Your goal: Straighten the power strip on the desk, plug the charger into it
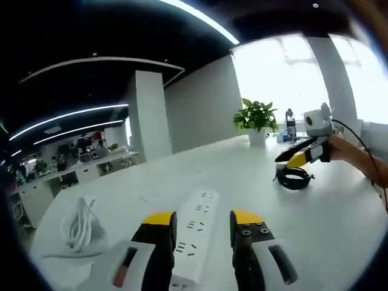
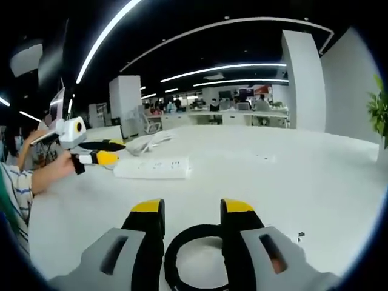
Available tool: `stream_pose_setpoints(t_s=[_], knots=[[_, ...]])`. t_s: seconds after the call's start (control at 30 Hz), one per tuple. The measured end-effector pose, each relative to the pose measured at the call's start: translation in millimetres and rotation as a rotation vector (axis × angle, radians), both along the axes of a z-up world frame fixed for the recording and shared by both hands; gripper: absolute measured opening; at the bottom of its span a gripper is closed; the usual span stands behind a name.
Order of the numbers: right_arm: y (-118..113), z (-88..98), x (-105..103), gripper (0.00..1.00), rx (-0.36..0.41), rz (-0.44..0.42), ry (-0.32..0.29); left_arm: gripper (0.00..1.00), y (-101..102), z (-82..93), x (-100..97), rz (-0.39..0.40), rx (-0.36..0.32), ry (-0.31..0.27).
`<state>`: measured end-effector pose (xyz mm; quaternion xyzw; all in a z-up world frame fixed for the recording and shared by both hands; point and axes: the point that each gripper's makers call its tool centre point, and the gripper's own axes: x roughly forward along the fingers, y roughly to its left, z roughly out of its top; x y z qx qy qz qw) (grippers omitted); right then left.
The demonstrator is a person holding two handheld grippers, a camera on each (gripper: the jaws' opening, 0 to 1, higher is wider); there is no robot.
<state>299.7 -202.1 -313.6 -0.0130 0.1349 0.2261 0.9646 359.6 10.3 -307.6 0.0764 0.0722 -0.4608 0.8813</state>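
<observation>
While the power strip lies between the left gripper's released jaws on the worktop, right gripper jaws gape over the black cable coil; nothing plugged in yet.

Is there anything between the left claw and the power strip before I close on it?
Nothing visible. The left claw is open with the white power strip already lying between its jaws on the white desk. The coiled white cable lies off to one side, and the right claw is well away.
</observation>
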Motion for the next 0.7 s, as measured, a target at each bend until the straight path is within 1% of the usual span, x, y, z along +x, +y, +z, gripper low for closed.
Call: stream_pose_setpoints(t_s=[0.13, 0.27, 0.4, 0.5, 0.6, 0.7], knots=[[2.1, -1.3, 7.2, 0.36, 0.031, 0.015, 0.003, 0.35, 0.5, 2.2, 0.6, 0.000, -0.008, -0.006], [-3.0, -4.0, 12.5, 0.36, 0.026, 0.012, 0.006, 0.34, 0.2, 2.1, 2.6, -0.002, -0.004, -0.016], [-9.4, -3.1, 17.6, 0.34, 0.044, 0.002, -0.005, 0.33, 1.0, 0.3, 5.4, -0.003, -0.022, 0.001], [-10.4, -1.9, 24.3, 0.31, 0.062, -0.005, -0.018, 0.32, 2.5, -4.2, 6.8, -0.001, -0.012, 0.006], [-5.6, 0.0, 30.8, 0.31, 0.066, 0.010, -0.030, 0.32, 9.1, -9.2, 6.6, 0.007, -0.002, 0.025], [5.2, -0.4, 38.3, 0.31, 0.066, 0.047, -0.034, 0.32, 16.0, -9.5, 3.2, 0.013, -0.001, 0.028]])
